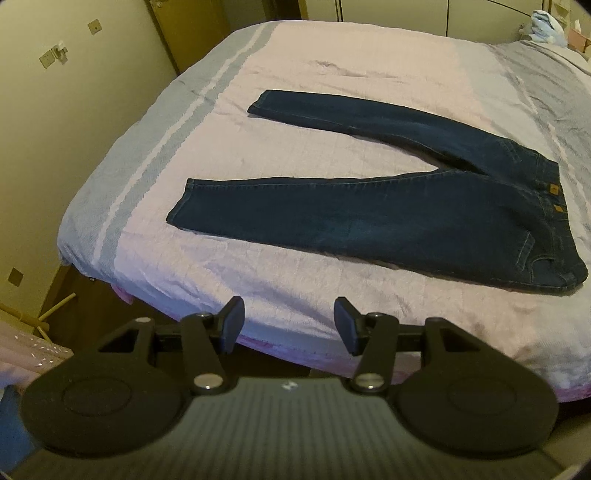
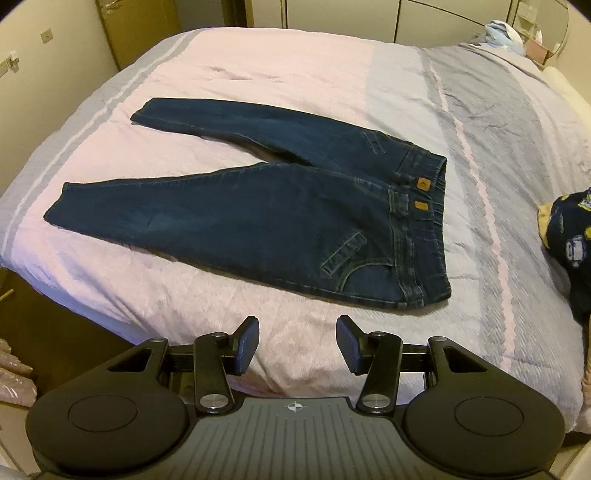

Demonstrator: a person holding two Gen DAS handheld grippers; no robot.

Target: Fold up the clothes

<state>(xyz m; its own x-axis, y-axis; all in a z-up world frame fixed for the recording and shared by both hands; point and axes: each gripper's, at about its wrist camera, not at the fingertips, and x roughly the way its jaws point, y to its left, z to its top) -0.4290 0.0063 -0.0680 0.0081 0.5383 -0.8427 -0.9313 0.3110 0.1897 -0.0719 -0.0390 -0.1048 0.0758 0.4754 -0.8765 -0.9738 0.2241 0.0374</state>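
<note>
Dark blue jeans [image 1: 369, 218] lie flat on the bed, legs spread in a V toward the left, waistband at the right with two tan tags. In the right wrist view the same jeans [image 2: 258, 221] fill the middle of the bed. My left gripper [image 1: 289, 325] hovers over the bed's near edge, short of the near leg, open with nothing between its fingers. My right gripper [image 2: 297, 343] hangs above the near edge too, below the waist and hip of the jeans, open and holding nothing.
The bed [image 1: 258, 66] carries a pink and grey-blue striped cover [image 2: 480, 147]. A dark printed garment [image 2: 569, 243] lies at the right edge. Light blue cloth [image 2: 502, 33] sits at the far right corner. A wall [image 1: 74, 110] and wardrobe doors stand beyond the bed's left side.
</note>
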